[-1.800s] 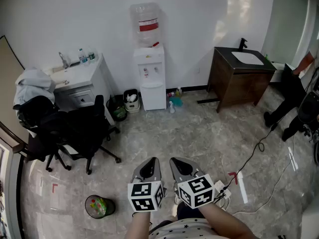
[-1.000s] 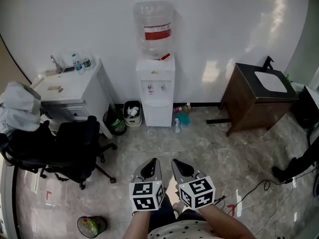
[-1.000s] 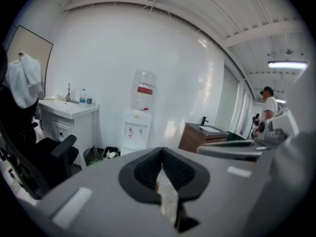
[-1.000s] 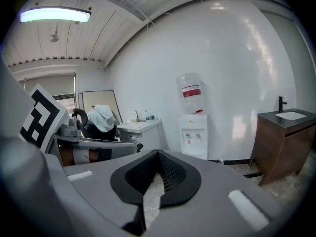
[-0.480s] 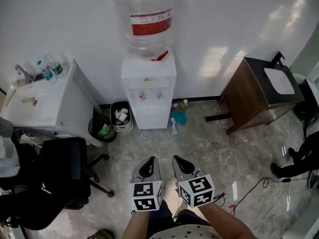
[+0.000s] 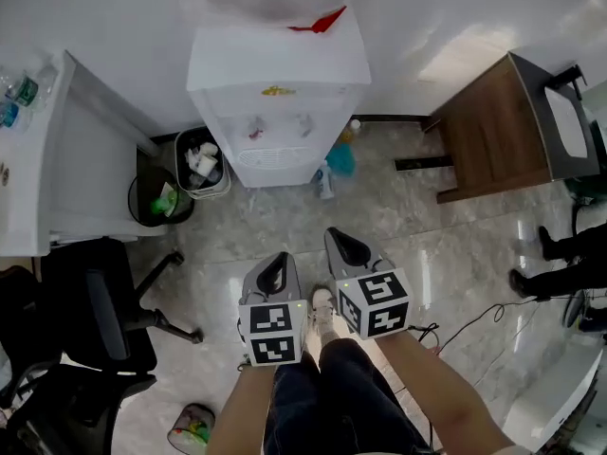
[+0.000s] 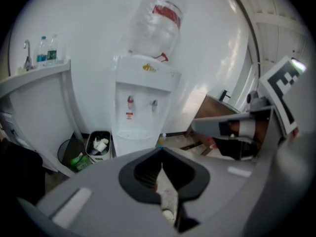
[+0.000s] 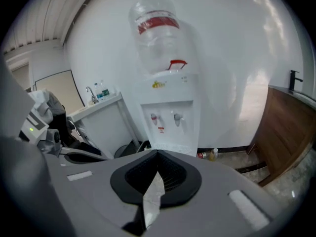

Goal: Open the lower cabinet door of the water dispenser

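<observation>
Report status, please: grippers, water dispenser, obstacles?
Left gripper, right gripper shut, empty, short of water dispenser. Lower door untouched. Waste bin and spray bottle beside base, not in front.

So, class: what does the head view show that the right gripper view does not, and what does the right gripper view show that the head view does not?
Only the head view shows the person's legs and the sink basin in the brown cabinet. Only the right gripper view shows the red label on the water bottle and the faucet on the white counter. Both show the water dispenser, its two taps and the brown cabinet.
</observation>
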A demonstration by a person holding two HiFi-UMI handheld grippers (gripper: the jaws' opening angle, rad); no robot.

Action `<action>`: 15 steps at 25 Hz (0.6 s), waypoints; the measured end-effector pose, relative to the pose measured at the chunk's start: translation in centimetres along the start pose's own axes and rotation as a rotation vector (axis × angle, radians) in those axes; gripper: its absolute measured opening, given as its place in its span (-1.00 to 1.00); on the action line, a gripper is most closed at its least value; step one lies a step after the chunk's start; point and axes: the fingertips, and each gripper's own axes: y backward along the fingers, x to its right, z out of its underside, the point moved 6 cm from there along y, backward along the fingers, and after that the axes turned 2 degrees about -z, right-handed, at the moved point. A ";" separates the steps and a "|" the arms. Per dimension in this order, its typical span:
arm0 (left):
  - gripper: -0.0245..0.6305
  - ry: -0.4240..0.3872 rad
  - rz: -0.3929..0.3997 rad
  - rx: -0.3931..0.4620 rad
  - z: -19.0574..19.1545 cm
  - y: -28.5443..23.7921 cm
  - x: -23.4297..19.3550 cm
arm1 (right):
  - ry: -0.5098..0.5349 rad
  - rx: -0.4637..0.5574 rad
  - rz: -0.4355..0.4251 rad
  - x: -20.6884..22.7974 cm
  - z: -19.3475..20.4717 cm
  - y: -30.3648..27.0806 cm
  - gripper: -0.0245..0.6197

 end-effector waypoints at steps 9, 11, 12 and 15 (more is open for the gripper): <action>-0.91 0.109 -0.026 -0.123 6.0 -18.5 -5.4 | -0.029 -0.159 -0.038 11.6 8.0 -22.1 -0.56; -0.91 0.162 -0.025 -0.137 7.4 -21.8 -6.8 | -0.034 -0.172 -0.048 14.4 9.7 -26.2 -0.39; -0.91 0.185 -0.023 -0.144 8.1 -23.3 -7.4 | -0.040 -0.171 -0.059 15.6 10.4 -27.9 -0.27; -0.91 0.201 -0.013 -0.166 10.3 -26.8 -8.5 | 0.023 -0.169 -0.074 18.3 11.9 -31.7 -0.12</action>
